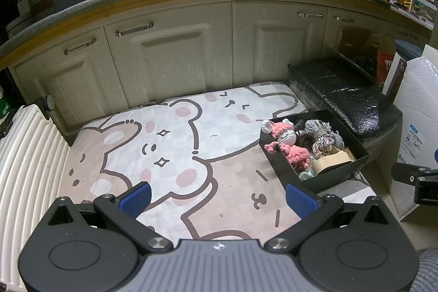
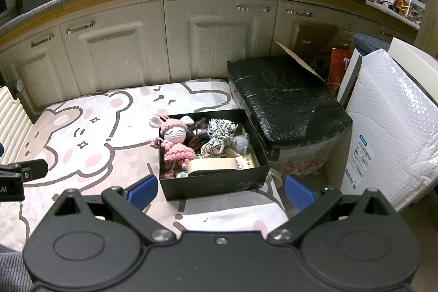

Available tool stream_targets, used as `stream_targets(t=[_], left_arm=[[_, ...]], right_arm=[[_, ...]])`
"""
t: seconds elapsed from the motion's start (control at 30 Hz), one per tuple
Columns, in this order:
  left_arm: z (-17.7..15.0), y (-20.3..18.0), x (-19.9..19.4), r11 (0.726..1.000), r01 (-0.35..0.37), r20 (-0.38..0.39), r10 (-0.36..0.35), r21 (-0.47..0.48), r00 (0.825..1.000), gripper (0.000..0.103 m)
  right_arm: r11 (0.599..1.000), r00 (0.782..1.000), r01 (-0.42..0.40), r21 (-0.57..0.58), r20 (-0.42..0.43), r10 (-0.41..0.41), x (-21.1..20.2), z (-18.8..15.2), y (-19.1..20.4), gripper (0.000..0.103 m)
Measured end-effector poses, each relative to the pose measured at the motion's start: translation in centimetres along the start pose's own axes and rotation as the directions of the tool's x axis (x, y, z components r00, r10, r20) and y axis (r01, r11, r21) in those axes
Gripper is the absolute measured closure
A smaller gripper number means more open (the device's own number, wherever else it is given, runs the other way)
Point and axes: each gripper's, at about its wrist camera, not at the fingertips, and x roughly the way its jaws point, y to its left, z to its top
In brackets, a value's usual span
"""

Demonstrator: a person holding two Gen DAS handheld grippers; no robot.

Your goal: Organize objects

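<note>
Left claw (image 1: 217, 199) hangs wide apart, empty, over the middle of the bear-print mat (image 1: 169, 144). Right claw (image 2: 219, 192) also spread, empty, just short of the black box (image 2: 213, 185), which sits at the mat's right edge. Inside the box: pink crochet doll (image 2: 175, 144), grey-white rope toy (image 2: 219, 141), beige tape roll (image 2: 213, 166), plus dark yarn bits, hard to tell apart. Black wrapped bundle (image 2: 287, 100) just beside the box. White cabinets (image 1: 169, 59) along the mat's far edge.
</note>
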Motion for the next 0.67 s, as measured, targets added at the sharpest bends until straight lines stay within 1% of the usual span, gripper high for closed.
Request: stream_targets(t=[0.67], left_arm=[[-0.11,-0.19,0.00,1.000,0.000,-0.002,0.000,0.000,1.000,0.000]], right_arm=[[1.000,1.000,0.000,-0.001,0.000,0.000,-0.01,0.01,0.03,0.002]])
